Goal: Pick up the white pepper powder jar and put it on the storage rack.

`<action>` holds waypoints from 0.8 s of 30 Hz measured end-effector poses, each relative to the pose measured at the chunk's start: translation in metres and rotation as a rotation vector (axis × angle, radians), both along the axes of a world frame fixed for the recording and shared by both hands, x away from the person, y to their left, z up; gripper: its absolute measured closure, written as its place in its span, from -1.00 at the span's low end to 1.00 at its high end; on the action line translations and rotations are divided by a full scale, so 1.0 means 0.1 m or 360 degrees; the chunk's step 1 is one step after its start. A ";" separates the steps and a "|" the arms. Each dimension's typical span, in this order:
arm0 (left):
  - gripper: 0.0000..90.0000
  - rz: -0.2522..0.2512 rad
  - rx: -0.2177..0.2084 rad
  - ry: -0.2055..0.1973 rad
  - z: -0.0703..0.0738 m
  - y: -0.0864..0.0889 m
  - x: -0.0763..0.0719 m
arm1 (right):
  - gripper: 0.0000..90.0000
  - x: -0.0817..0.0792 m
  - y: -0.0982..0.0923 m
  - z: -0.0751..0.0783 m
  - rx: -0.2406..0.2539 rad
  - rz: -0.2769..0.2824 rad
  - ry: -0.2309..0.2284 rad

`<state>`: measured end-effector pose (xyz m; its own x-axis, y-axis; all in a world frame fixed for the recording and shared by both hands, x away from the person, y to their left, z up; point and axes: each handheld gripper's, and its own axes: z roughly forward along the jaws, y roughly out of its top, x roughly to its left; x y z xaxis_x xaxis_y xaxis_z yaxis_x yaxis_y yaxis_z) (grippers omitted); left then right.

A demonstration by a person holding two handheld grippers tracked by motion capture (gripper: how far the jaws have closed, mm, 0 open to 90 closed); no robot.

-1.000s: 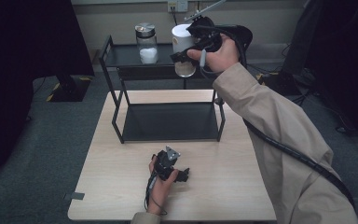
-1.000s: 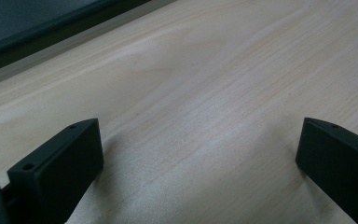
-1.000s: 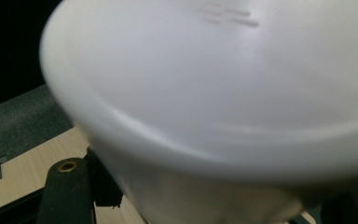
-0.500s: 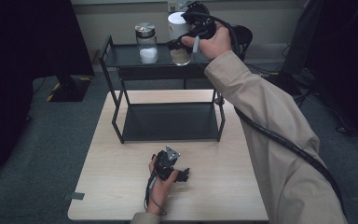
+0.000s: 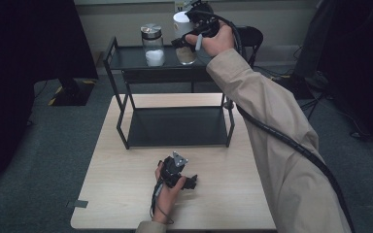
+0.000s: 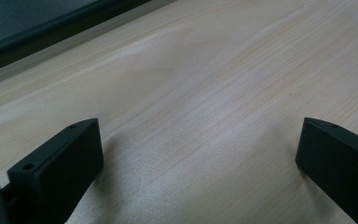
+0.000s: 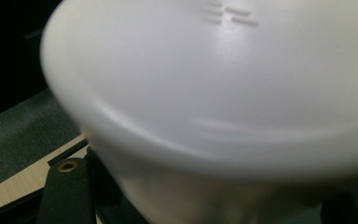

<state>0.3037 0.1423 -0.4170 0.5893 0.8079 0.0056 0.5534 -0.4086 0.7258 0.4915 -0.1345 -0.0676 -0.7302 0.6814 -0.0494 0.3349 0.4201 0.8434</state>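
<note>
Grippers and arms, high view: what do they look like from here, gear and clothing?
Both grippers are black. The left gripper carries a grey three-cornered plate; its fingers are flat black blocks with small holes. A ribbed black cable trails from the right gripper over a beige sleeve.

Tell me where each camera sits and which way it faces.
High view: above the person's side, looking forward and down on the table and black shelf; both forearms show.
Left gripper view: on the left tongs, facing the tabletop; open jaws show.
Right gripper view: on the right tongs, close on the white-lidded jar.
Shared: jar, table.
</note>
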 end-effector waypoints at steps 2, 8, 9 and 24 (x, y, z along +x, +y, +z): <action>-1.00 -0.0001 0.0000 0.0000 0.00 0.00 0.00 | -0.33 0.03 0.00 -0.02 0.0003 -0.0005 0.0004; -1.00 -0.0001 0.0001 0.0000 0.00 0.00 0.00 | -0.33 0.08 -0.01 -0.04 0.0001 -0.0026 0.0017; -1.00 0.0000 0.0000 -0.0001 0.00 0.00 0.00 | -0.33 0.08 -0.01 -0.05 0.0002 -0.0028 0.0017; -1.00 0.0001 -0.0002 -0.0001 0.00 0.00 0.00 | -0.33 0.17 -0.01 -0.11 0.0030 -0.0053 0.0053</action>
<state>0.3036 0.1423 -0.4172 0.5888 0.8083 0.0051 0.5533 -0.4076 0.7264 0.5087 -0.1359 -0.0786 -0.7081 0.7060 -0.0121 0.3768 0.3922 0.8392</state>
